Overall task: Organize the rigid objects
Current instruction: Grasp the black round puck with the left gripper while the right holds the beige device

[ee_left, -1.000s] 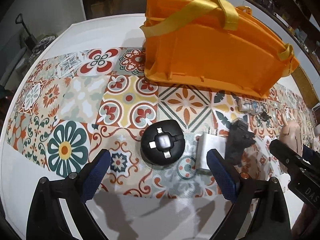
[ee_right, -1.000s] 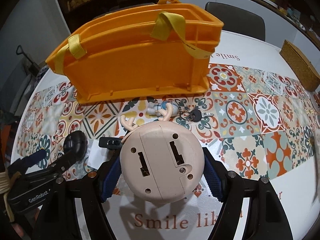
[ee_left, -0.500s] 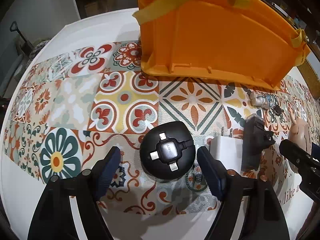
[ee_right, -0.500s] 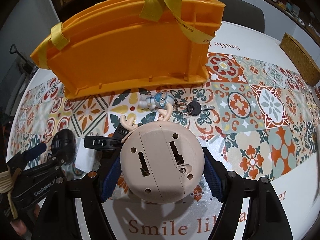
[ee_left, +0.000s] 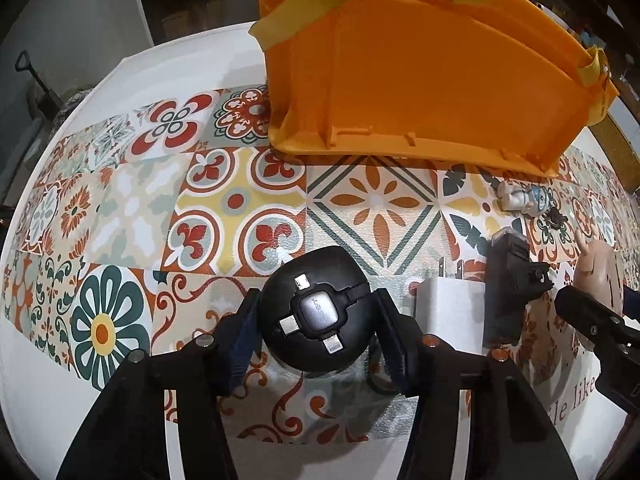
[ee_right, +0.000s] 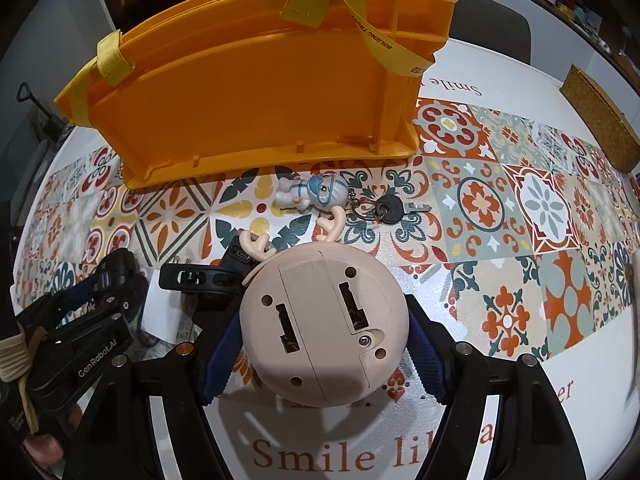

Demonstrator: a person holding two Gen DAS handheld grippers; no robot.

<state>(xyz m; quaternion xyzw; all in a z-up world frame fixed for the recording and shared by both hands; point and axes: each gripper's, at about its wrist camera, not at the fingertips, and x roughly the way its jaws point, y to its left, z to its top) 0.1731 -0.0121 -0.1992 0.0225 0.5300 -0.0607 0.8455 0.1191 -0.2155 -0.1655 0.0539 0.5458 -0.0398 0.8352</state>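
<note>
The orange basket (ee_left: 420, 80) runs off the top edge in the left wrist view, its inside out of sight. The pink antlered clock (ee_right: 324, 324) covers the tablecloth lettering (ee_right: 320, 456) behind it, and the white charger (ee_right: 160, 312) is half hidden by the left gripper (ee_right: 116, 280).

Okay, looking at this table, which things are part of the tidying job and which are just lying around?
Part of the job:
- orange basket
- black round cable hub, left gripper closing around it
- beige antlered gadget, clamped in right gripper
- white charger plug
- black clip holder
- figurine keychain with key

Just lying about:
- patterned tablecloth
- woven mat
- chair
</note>
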